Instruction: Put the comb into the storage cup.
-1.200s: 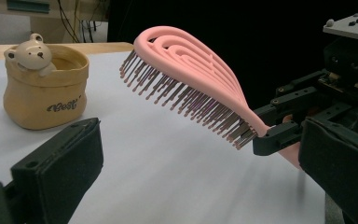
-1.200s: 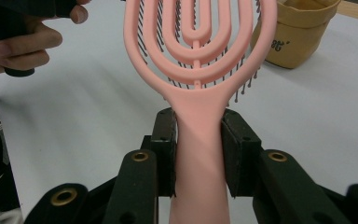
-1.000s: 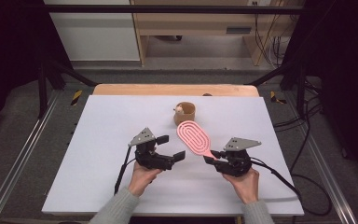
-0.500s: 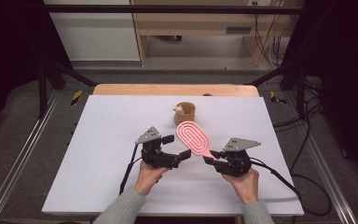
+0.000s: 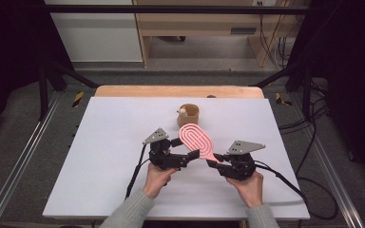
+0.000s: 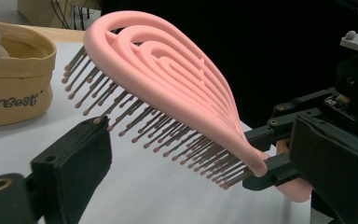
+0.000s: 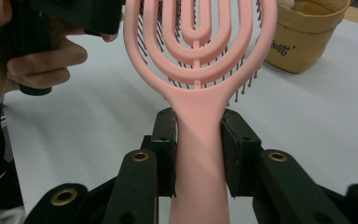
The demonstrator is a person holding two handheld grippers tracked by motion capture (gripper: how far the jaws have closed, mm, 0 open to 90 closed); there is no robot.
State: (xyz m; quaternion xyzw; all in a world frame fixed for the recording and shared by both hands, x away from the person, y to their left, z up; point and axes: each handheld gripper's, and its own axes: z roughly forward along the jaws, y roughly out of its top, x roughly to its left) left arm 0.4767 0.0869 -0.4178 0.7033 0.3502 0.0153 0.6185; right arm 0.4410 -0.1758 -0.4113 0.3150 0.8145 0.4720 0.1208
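Pink plastic hairbrush w/ looped open-work head and brown bristles (image 5: 197, 140) is held up off the white desk top (image 5: 109, 156), over its middle, a bit toward the near edge. Head tilts up and away toward the far edge, bristles facing the person's left. Right gripper (image 5: 217, 164) pinches the brush handle: in the right gripper view both black pads press flat on either side of the pink handle (image 7: 198, 140), head rising straight above them. Left gripper (image 5: 193, 155) sits just left of the brush, jaws spread wide; they've just been closing a little, w/ the bristle side of the head between them. In the left gripper view one jaw pad (image 6: 81, 158) is right at the bristle tips, touching or just shy, can't tell; other jaw stands on the far side, near the handle end. No pinch there yet. Small tan fabric pouch w/ dark lettering (image 5: 188, 114) stands on the desk beyond the brush head, toward the far edge, apart from the brush. A pale rounded thing (image 5: 183, 111) pokes out at its rim.
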